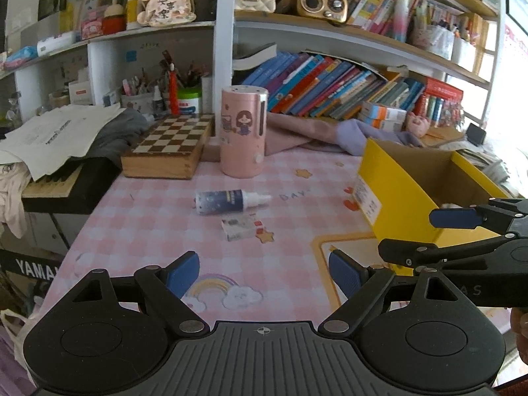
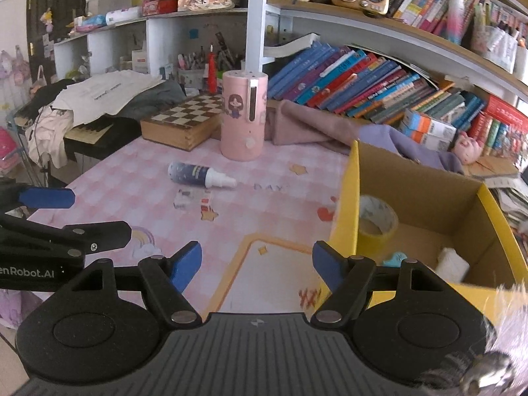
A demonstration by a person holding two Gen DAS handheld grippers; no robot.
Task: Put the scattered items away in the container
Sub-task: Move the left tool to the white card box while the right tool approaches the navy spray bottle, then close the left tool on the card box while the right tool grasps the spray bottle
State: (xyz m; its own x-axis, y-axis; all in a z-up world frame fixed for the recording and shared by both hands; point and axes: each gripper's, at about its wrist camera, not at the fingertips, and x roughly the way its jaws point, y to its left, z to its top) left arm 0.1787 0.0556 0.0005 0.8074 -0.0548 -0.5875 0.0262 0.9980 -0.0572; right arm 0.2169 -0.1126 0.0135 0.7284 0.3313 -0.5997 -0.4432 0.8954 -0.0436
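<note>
Spray bottle (image 1: 231, 200) lies on counter (image 1: 148, 231), long axis crosswise, nozzle toward yellow box (image 1: 396, 191). Ahead of left gripper (image 1: 264, 274), the nearer one; right gripper (image 2: 257, 264) beside box. Both jaws spread, empty.

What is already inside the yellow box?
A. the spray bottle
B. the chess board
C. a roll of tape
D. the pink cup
C: the right wrist view shows a roll of tape sitting inside the yellow box, while the spray bottle lies out on the pink table mat.
</note>
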